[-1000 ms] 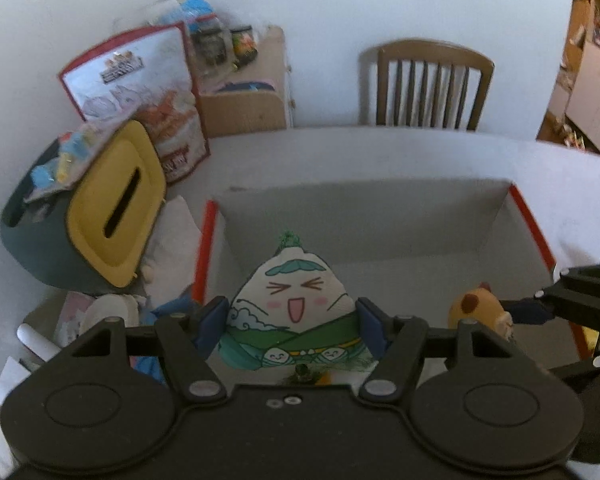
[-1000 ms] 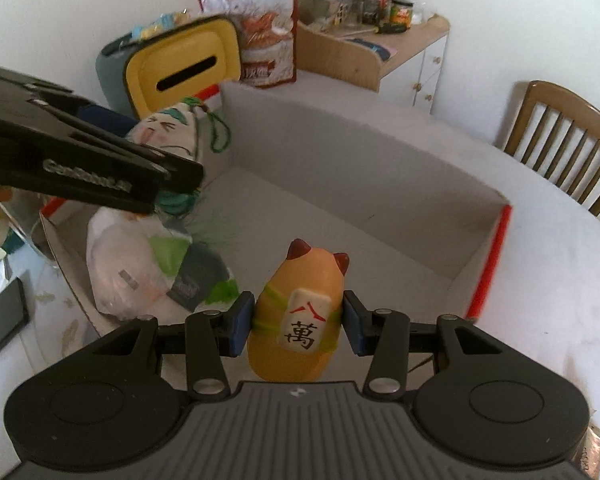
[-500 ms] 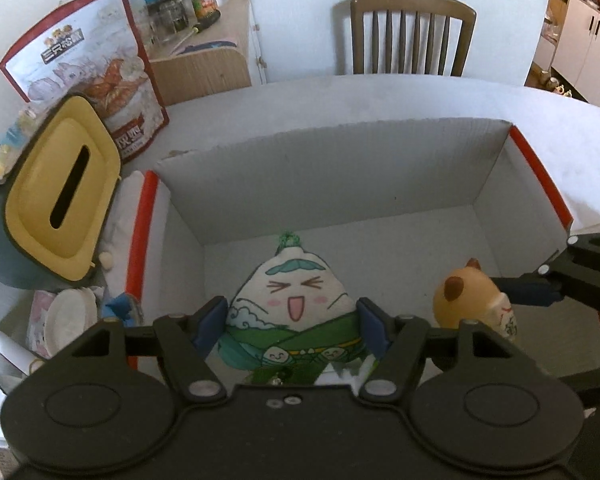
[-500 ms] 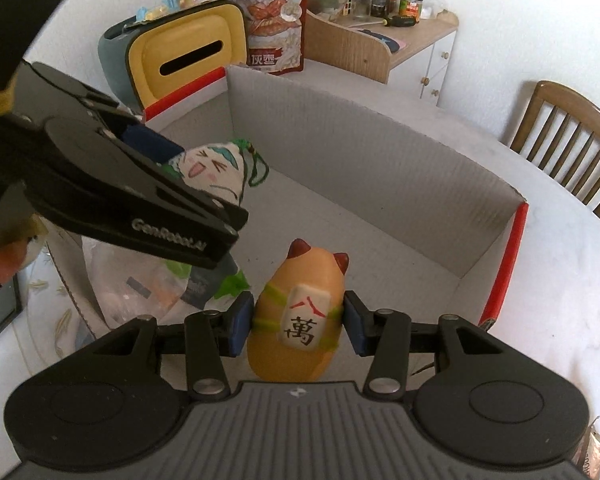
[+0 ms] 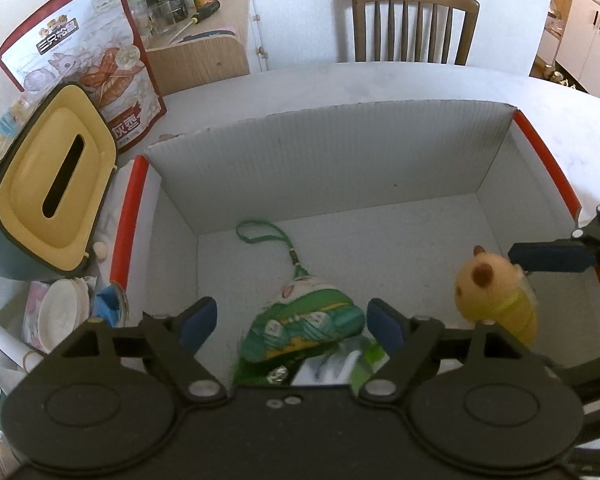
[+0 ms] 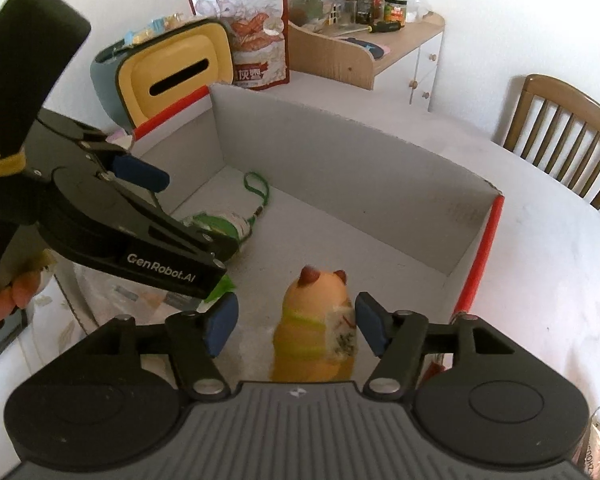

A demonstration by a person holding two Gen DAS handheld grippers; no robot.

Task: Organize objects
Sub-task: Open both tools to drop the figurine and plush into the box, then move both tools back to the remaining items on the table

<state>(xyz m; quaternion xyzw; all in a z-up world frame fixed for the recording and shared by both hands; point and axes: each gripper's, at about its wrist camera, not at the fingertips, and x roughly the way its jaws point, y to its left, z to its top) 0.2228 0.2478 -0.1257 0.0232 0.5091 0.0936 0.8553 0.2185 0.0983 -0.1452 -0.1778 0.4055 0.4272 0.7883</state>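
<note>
Left tongs [image 5: 290, 324] spread wide, both blue pads clear of the green-and-white dumpling plush [image 5: 304, 330], which lies tipped over between and just beyond them on the floor of the grey cardboard box [image 5: 340, 160]; its green cord loop [image 5: 260, 232] trails away from the pads toward the far wall. Right tongs [image 6: 294, 322] likewise parted, a gap showing on each side of the orange cat figure [image 6: 320, 332], which stands between the pads inside the same box with its ears pointing away from the camera. In the left wrist view the cat figure appears to the right of the left tongs, with one right-tong pad beside it. Outside the box, to the left of both tongs: a yellow-lidded tissue holder [image 5: 52, 192] and a red-edged snack bag [image 5: 92, 60]. A wooden chair [image 5: 414, 24] stands beyond the table [image 5: 560, 120]
</note>
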